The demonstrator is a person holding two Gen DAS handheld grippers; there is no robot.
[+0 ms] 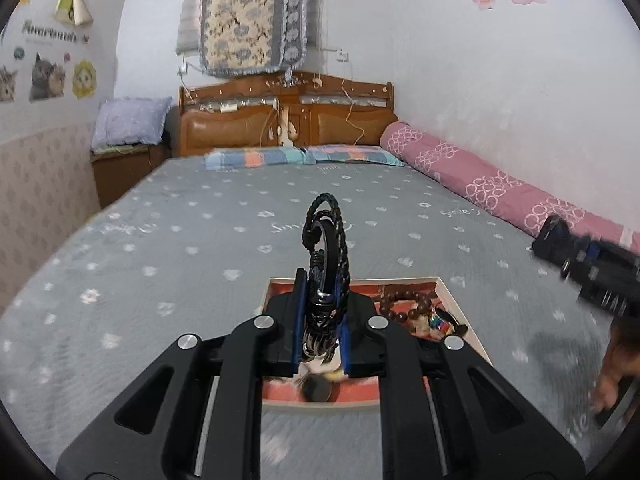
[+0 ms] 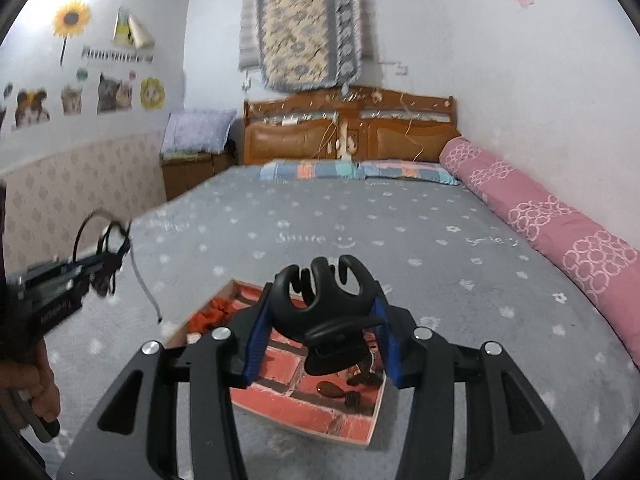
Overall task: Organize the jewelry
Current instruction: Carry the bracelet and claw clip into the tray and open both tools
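While both loads hang above the bed (image 1: 168,216), I note my left tongs (image 1: 322,320) pinching a black braided cord bracelet (image 1: 326,232), its loop standing upright, and my right tongs (image 2: 320,320) clamping a glossy black plastic claw hair clip (image 2: 324,296). Directly beneath each, at lower centre, sits the shallow brick-patterned tray (image 1: 450,292) holding brown wooden beads (image 1: 404,304); lowering straight down should suffice.

A tray (image 1: 460,304) lies on the bed (image 1: 240,216), with beads (image 1: 404,306) in it. Above it the left gripper (image 1: 322,316) holds a bracelet (image 1: 326,240); the right gripper (image 2: 320,320), beside it, holds what seems a hair clip (image 2: 324,300).
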